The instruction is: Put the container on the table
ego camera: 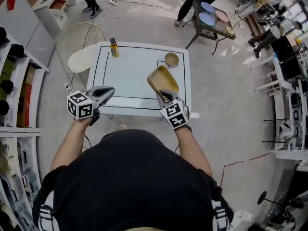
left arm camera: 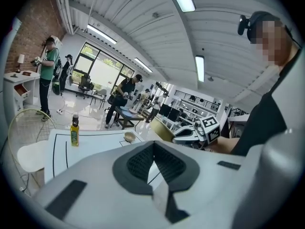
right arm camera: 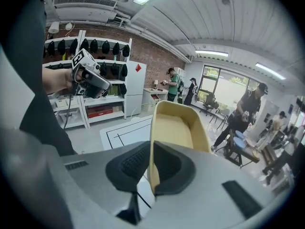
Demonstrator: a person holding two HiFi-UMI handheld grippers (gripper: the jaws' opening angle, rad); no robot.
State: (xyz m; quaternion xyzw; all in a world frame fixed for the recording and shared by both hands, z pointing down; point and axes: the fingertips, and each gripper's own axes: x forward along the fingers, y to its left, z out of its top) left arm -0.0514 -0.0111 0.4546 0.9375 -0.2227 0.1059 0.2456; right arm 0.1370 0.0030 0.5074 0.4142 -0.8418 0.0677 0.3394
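One container (ego camera: 162, 80) held tilted above the worktop (ego camera: 130, 76), near-right edge, not yet set down.
Pinched by its near wall in right gripper (ego camera: 165, 96), fingers (right arm camera: 172, 168) clenched; rim grip probably to leave base free for landing. Left gripper (ego camera: 109, 92) fingers (left arm camera: 140, 166) closed on nothing, over near-left corner.

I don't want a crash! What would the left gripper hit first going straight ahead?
Probably the white table, since the left gripper tilts slightly down toward it; depth is unclear.
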